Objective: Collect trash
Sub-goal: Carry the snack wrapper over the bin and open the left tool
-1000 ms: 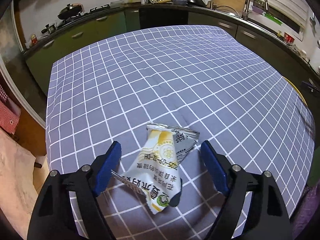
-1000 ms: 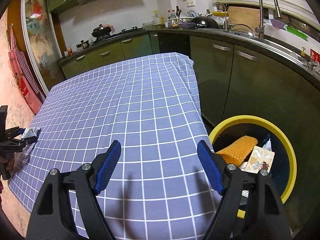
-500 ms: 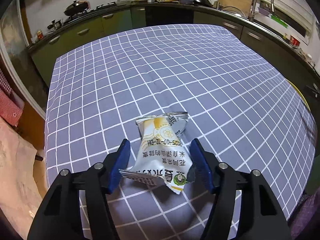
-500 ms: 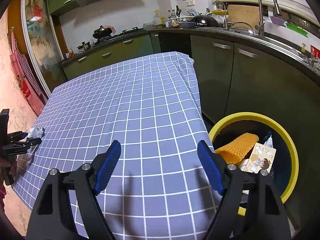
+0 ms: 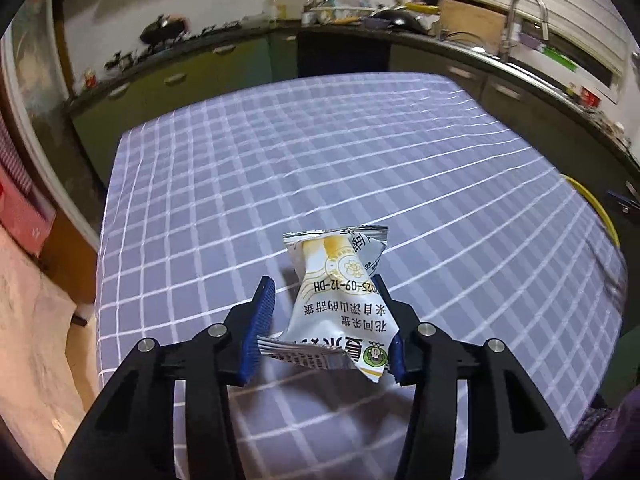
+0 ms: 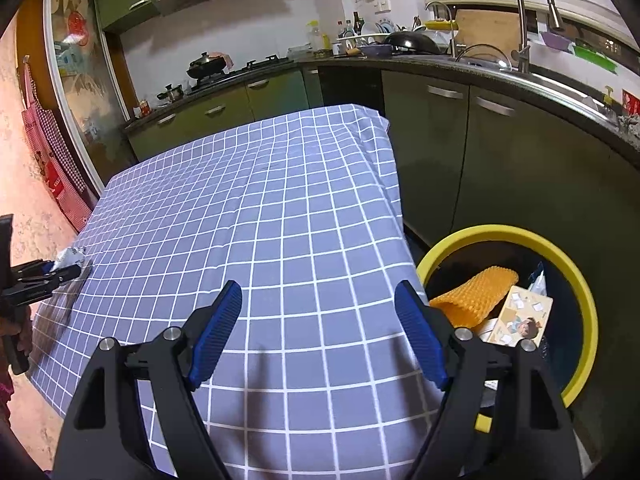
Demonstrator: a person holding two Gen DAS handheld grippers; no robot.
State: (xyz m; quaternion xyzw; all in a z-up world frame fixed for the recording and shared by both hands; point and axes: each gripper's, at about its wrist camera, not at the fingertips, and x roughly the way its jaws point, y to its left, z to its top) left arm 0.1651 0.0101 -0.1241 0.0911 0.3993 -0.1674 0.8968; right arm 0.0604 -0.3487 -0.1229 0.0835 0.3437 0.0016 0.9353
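Pinched between the blue pads of the left hand-held gripper [image 5: 326, 322] is a white and yellow snack wrapper [image 5: 340, 300], printed with dark characters and a date code; its crimped lower edge is pressed by both pads and its upper end stands up ahead of the fingertips. The jaws have just been closing, with the wrapper between them, and they are now clamped on it. The wrapper appears raised off the counter [image 5: 360, 160], which is covered by a grey-blue cloth with a white grid. In the right wrist view, the left hand-held gripper is seen at the far left edge with the wrapper's tip [image 6: 70, 257] showing at its fingers. The right hand-held gripper [image 6: 318, 308] is held with its jaws wide apart and nothing between them, above the near right part of the counter. Just beside that edge, lower down, a yellow-rimmed bin [image 6: 576, 280] is seen, containing an orange mesh sleeve [image 6: 476, 290] and a printed card [image 6: 520, 316]. Green cabinets [image 6: 440, 140] and a sink tap [image 6: 528, 12] are visible behind.
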